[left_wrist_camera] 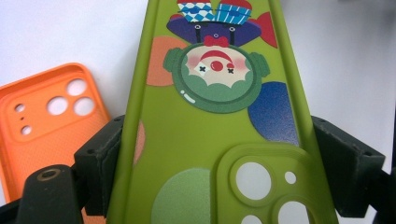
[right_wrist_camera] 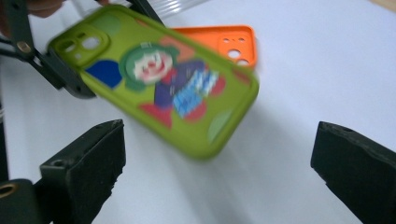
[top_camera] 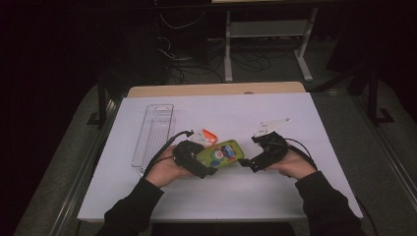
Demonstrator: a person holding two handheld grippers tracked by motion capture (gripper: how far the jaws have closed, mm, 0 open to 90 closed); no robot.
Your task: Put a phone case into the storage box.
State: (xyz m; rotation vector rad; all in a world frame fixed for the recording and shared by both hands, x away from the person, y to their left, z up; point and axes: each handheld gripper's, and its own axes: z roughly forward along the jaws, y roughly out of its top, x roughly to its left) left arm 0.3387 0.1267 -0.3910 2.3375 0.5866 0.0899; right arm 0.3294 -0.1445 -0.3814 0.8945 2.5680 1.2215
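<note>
A green phone case [top_camera: 221, 153] printed with a clown is held just above the white table sheet. My left gripper [top_camera: 205, 167] is shut on its camera-hole end, and its pads [left_wrist_camera: 100, 154] press both long edges of the green case [left_wrist_camera: 205, 135]. My right gripper [top_camera: 246, 163] stands open just off the case's free end, jaws wide apart. In the right gripper view [right_wrist_camera: 215, 168], the green case [right_wrist_camera: 159, 79] hangs ahead of the jaws, untouched. An orange phone case [top_camera: 210, 135] lies flat on the sheet behind, inner side up [left_wrist_camera: 46, 121] [right_wrist_camera: 229, 39].
A clear plastic tray [top_camera: 153, 132] lies lengthwise at the left of the white sheet [top_camera: 295, 196]. The wooden table edge [top_camera: 216, 89] shows at the far side. Beyond it are dark floor, cables and a white desk frame [top_camera: 265, 29].
</note>
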